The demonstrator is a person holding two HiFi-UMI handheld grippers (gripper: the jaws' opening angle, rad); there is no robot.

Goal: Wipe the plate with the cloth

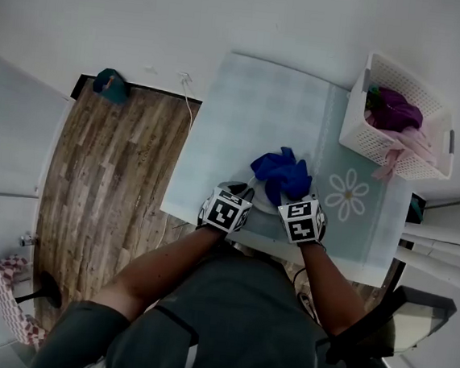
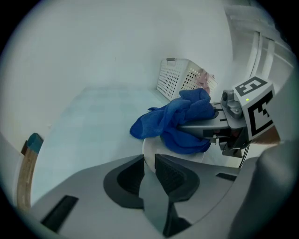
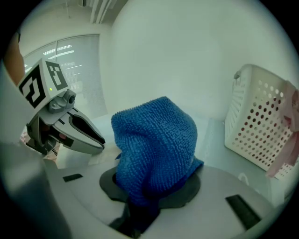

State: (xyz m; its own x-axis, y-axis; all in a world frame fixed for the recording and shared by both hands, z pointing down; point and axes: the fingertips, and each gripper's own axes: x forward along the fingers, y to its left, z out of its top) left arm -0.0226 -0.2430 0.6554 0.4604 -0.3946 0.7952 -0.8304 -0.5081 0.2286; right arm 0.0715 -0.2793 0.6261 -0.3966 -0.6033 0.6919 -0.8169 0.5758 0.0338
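A small white plate (image 1: 260, 201) lies on the pale blue mat (image 1: 253, 117) near the table's front edge. My left gripper (image 1: 243, 197) is shut on the plate's near rim (image 2: 148, 148), the rim pinched between both pads. The blue cloth (image 1: 282, 174) sits bunched on top of the plate, and my right gripper (image 1: 288, 194) is shut on it. In the right gripper view the cloth (image 3: 154, 144) bulges up out of the jaws and hides the fingertips. In the left gripper view the cloth (image 2: 180, 122) covers the plate's far side, with the right gripper (image 2: 205, 127) reaching in from the right.
A white perforated basket (image 1: 398, 114) with purple and pink fabric stands at the table's back right, seen too as the basket (image 2: 183, 79) and the basket (image 3: 261, 123). A daisy print (image 1: 347, 194) marks the mat. Wooden floor (image 1: 109, 176) lies to the left, with a teal object (image 1: 110, 85).
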